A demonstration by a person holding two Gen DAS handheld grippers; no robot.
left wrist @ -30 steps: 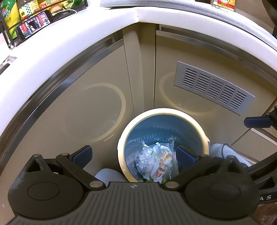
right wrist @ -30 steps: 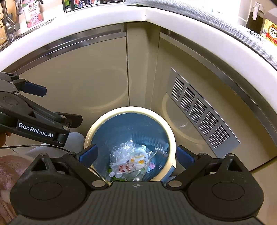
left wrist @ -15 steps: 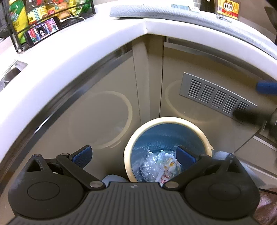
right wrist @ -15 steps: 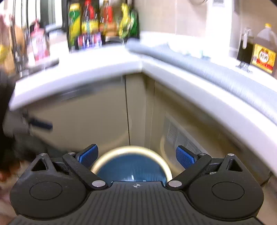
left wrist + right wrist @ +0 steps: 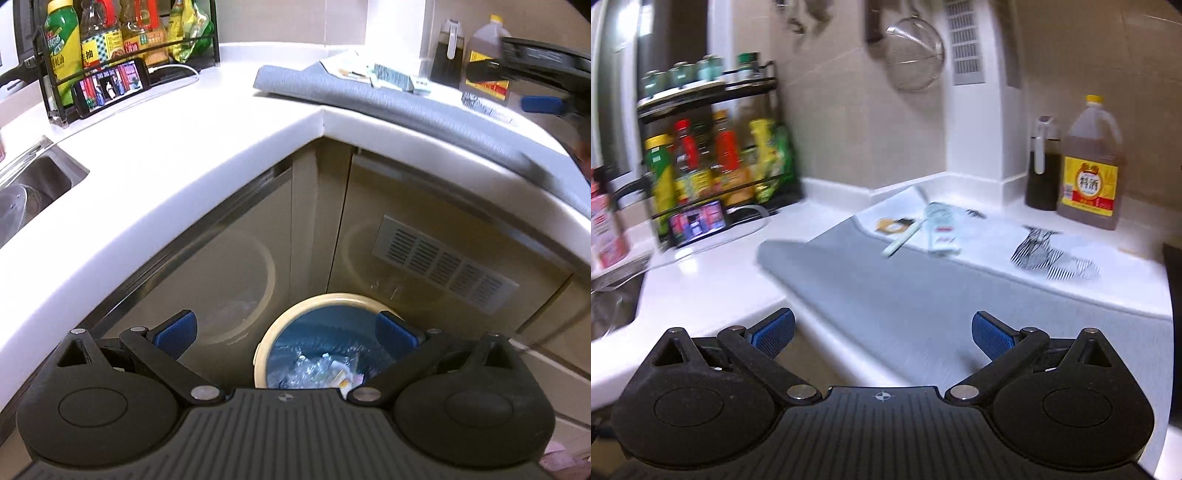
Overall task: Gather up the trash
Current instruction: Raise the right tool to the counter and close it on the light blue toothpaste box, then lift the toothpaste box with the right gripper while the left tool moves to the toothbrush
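L gripper (image 5: 284,332) wide, empty, over bin (image 5: 266,354); its trash (image 5: 317,373) partly hidden. R gripper (image 5: 882,334) wide, empty, above surface (image 5: 713,273); wrappers (image 5: 942,229) on mat (image 5: 886,288) blurred.

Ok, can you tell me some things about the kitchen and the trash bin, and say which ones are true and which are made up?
1. The trash bin on the floor has a blue liner with wrappers inside. True.
2. The left gripper is squeezing a wrapper. False: its jaws stand wide apart with nothing between them.
3. The right gripper points down into the bin. False: it faces the countertop and the grey mat.
4. A big bottle with a yellow label stands by the wall. True.
5. The phone leaning on the bottle rack has a dark screen. False: the screen is lit with a colourful picture.
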